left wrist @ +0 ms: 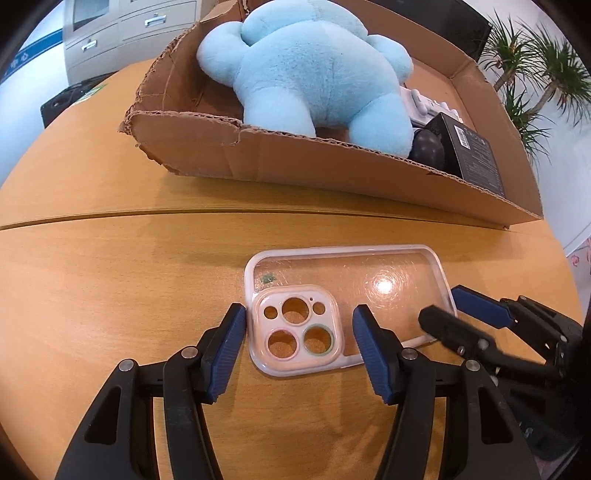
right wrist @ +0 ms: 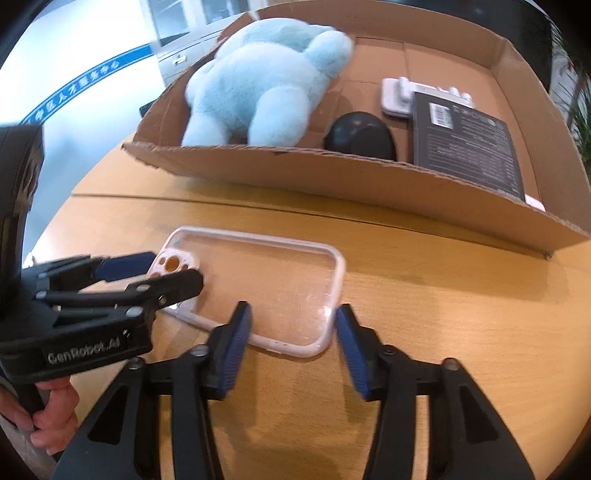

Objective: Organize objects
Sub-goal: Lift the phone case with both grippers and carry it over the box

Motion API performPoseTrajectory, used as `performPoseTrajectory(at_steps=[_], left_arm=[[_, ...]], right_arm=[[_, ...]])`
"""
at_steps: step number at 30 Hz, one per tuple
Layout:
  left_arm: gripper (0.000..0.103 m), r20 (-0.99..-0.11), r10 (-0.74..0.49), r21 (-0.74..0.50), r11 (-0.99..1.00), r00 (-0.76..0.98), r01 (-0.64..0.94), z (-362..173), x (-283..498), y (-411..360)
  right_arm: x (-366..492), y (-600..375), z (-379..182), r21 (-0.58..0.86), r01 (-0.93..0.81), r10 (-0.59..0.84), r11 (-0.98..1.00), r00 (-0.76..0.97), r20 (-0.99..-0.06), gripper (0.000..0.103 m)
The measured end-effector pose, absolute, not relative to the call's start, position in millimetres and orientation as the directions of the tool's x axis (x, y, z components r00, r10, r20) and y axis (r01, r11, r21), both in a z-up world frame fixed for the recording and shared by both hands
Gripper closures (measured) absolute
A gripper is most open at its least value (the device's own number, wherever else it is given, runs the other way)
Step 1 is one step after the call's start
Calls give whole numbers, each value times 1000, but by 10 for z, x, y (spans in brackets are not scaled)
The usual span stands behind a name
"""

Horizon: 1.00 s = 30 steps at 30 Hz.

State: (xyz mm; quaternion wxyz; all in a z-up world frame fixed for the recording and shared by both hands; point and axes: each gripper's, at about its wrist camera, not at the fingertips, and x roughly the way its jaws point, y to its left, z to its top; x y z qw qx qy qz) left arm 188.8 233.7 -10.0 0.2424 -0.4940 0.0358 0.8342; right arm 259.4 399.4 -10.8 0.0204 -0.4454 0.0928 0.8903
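A clear phone case with a pink rim lies flat on the wooden table; it also shows in the right wrist view. My left gripper is open, its jaws straddling the camera-cutout end of the case. My right gripper is open, its jaws straddling the opposite end. Behind stands a cardboard box holding a light blue plush toy, a black rounded object, a black flat package and a white item.
The table has a seam between the case and the box. A grey cabinet stands at the back left, green plants at the back right. A hand holds the left gripper's handle.
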Motion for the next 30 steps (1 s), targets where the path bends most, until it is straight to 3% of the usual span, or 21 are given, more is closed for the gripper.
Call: performPoseTrajectory(at_steps=[6,9,14,18,30], left_arm=[[44,-838,377,-187,-877,-394,-442,-95,1893,2340],[44,-833,387,-192,-873,-395,-449,-98,1910,2331],[44,-829,388,-197,-877,-403,-438,-97,1925,2314],[45,-827,385,-193,-880,-410,-435,-71,1944,2285],[45,-797,410,-214,-878,-443,-428,169,2081,2159]], right_arm=[[2603,3974,-86,131,-116,-34,-985,-609,-793,65],[2602,4025,-102,150,-117,-47,-982,-614,-788,48],[2585,3943,-73,141,-114,-44,-983,-604,-796,57],[2598,3983,-66,158,-130,-47,-979,-608,-793,70],[2726,3962,128,166,-141,-38,-976,-641,-767,73]])
